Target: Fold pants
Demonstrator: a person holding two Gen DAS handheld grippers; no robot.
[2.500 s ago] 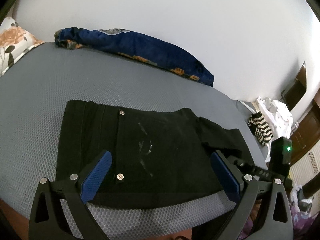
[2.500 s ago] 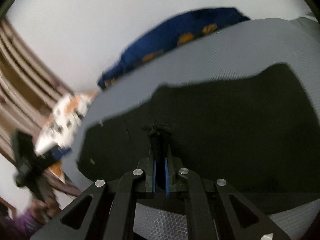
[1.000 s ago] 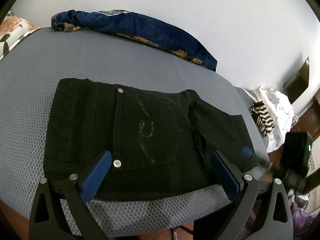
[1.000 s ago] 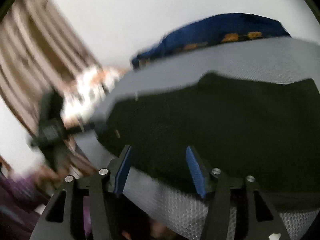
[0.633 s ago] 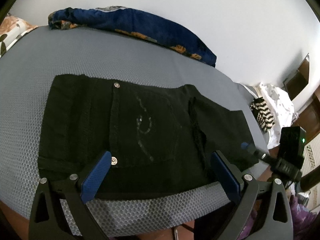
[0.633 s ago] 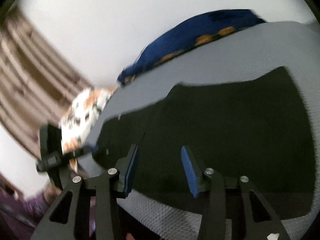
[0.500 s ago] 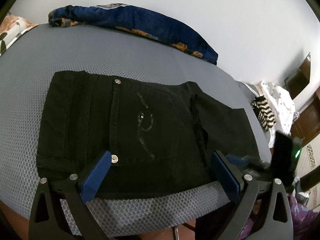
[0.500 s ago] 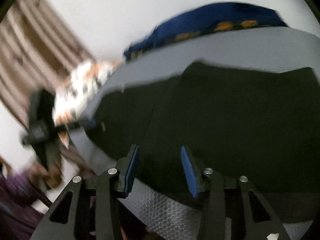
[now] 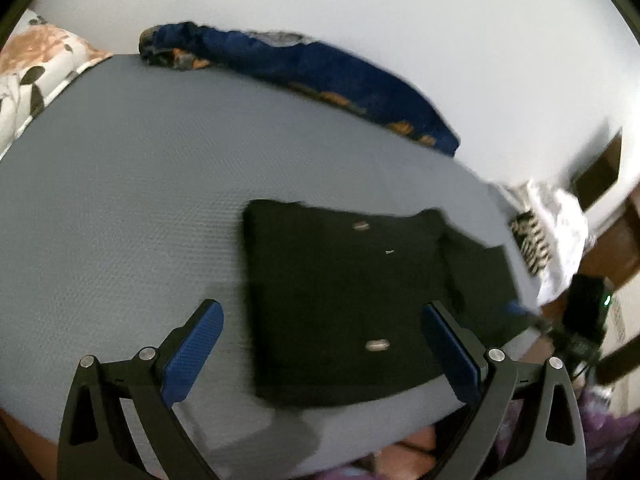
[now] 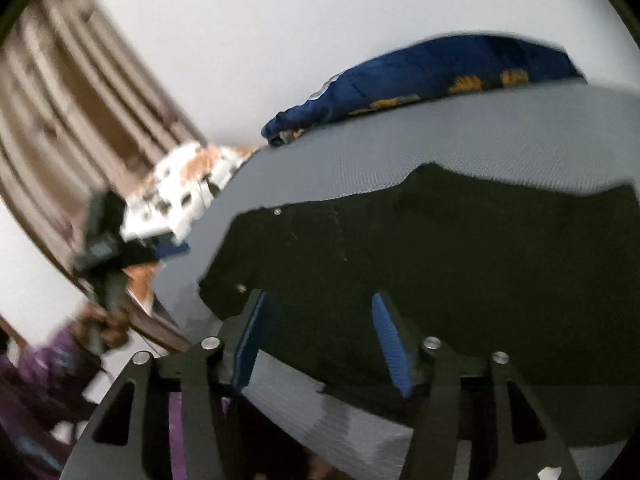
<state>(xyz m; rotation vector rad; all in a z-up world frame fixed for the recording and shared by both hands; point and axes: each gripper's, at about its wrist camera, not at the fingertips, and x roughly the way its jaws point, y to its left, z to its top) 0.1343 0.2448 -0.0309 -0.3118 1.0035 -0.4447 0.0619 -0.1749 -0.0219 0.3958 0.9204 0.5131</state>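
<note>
The grey bed (image 9: 120,208) fills most of the room here, its honeycomb cover bare across the whole near-left stretch. Along the far edge, against the white wall (image 9: 400,40), lies a bunched blue blanket (image 9: 320,68) with orange patches, and a flowered pillow (image 9: 36,64) sits at the head end. No box or basket in sight; a heap of white and striped clothes (image 9: 548,232) sits past the foot of the bed.

Now the pants (image 9: 352,288): black, folded into a squarish packet, lying flat on the bed close to its near edge, three metal rivets showing on top. A narrower flap sticks out on the side toward the clothes heap.

The left gripper (image 9: 320,344) hangs above the near edge with its blue pads spread wide and nothing between them pressing; the near-left corner of the pants sits in the gap, the left pad over bare cover, the right pad over the black cloth.

From the other side, the right gripper (image 10: 316,344) stands about half apart, jaws having just been opening, gripping nothing. The pants (image 10: 460,264) lie right ahead of it, their near hem running between the two pads. The picture is blurred, so whether the pads brush the cloth I cannot tell.
</note>
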